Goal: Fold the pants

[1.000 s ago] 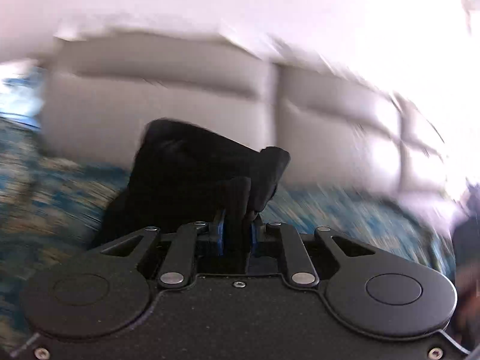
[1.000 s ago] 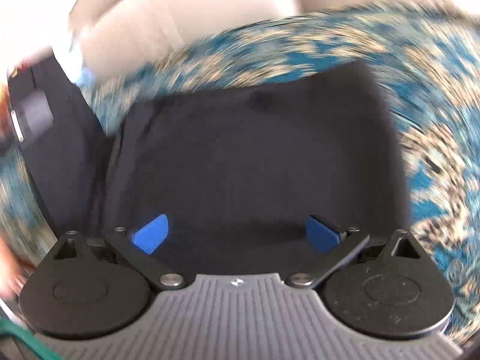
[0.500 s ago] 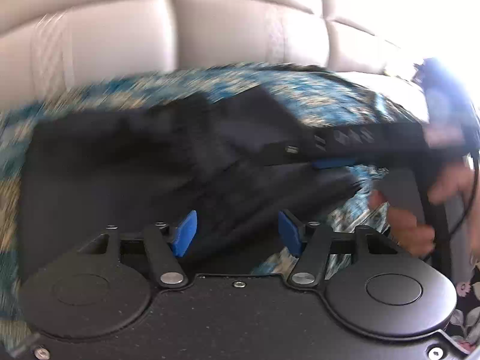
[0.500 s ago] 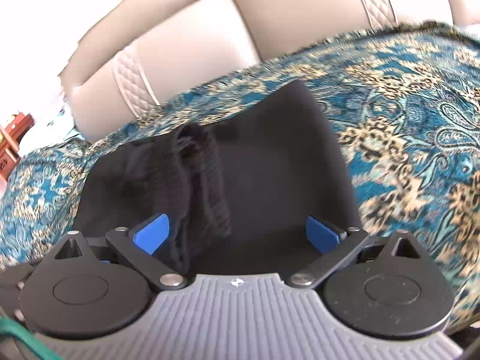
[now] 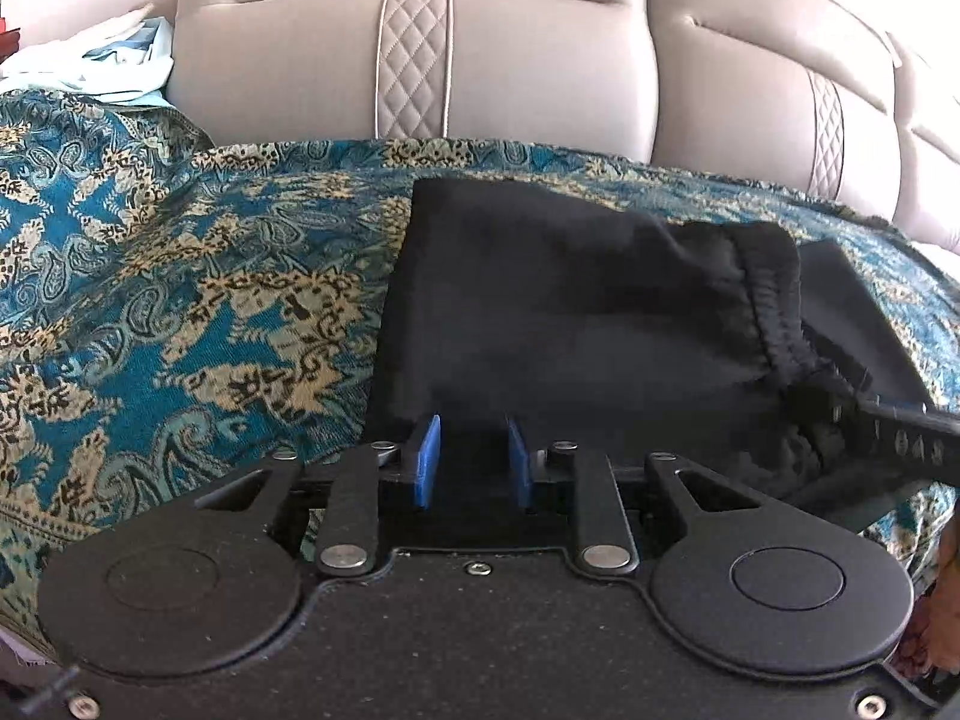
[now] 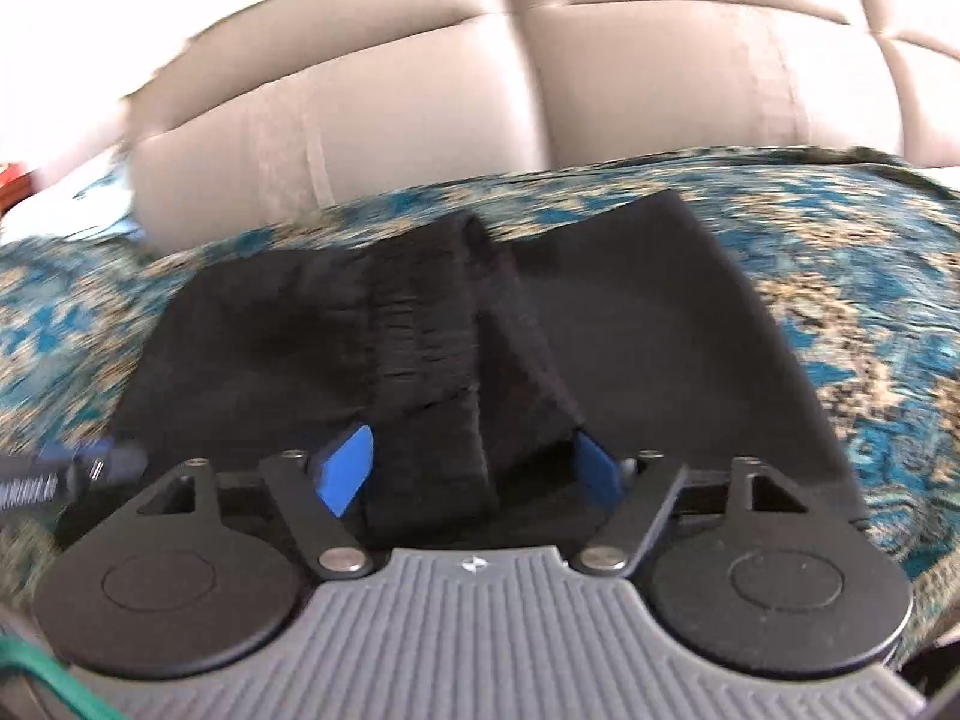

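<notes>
1. Left gripper: blue pads parted by a narrow gap, dark cloth visible behind it; whether any fabric is pinched I cannot tell. It sits low at the near edge of the pants.
2. Right gripper: jaws spread wide, blue pads on either side of the doubled waistband flap, not closed on it; released.
3. Pants: black, lying on the bedspread in a compact folded block. One layer is turned over another, and the gathered elastic waistband runs across the top as a ridge, with a flat panel showing beyond it on the right.
4. Bedspread: blue and gold paisley, covering the bed beneath the pants.
5. Headboard: padded beige panels with quilted strips, behind the bed.
6. Pale cloth: bunched at the far left by the headboard, well apart from the pants.
7. Step in hand, by judgement: a fold looks laid down, and the grippers are positioned at the near edge to take hold for another fold or to square the stack.
8. Next move calls for: the right gripper closing on all layers of the waistband flap at once, the left catching the matching near edge, then both carrying the cloth over evenly so the upper layer does not slide.
</notes>
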`<state>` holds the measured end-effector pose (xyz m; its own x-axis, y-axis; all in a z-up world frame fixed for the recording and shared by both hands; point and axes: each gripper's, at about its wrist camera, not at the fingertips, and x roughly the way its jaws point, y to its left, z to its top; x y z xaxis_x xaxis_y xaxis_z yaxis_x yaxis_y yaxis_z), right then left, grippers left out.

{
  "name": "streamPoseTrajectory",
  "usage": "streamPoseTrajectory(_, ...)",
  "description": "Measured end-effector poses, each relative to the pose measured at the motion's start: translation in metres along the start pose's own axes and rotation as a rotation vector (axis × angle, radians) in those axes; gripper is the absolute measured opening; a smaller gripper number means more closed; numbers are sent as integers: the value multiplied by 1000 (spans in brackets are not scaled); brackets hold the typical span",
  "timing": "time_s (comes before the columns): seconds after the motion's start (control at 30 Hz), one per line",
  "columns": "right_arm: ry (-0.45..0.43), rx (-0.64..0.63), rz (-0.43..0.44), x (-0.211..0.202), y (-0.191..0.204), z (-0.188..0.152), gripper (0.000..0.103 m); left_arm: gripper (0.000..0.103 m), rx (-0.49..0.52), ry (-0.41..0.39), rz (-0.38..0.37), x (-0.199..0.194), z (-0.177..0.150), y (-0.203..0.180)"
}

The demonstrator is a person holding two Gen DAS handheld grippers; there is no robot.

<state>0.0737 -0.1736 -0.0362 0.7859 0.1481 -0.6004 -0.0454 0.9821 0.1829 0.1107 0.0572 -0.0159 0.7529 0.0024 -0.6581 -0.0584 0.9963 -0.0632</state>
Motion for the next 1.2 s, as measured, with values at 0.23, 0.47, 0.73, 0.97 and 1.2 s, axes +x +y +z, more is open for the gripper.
streamPoseTrajectory(0.23, -29, 18, -16, 9, 6, 3, 42, 23, 13, 13, -14, 2, -1, -11)
streamPoseTrajectory(0.47, -97, -92, -139, -8, -1, 11, 26, 24, 10, -24, -72, -20, 6, -15)
streamPoseTrajectory(0.73, -85, -62, -265, -15, -40, 5, 27, 25, 48, 17, -89, -9, -4, -30)
streamPoseTrajectory(0.97, -93, -64, -299, -17, -53, 2, 29, 30, 112, 21, -85, -14, -15, -36)
streamPoseTrajectory(1.2, -68, -97, -316, -16, -58, 2, 32, 32, 117, -6, -109, -25, -7, -33)
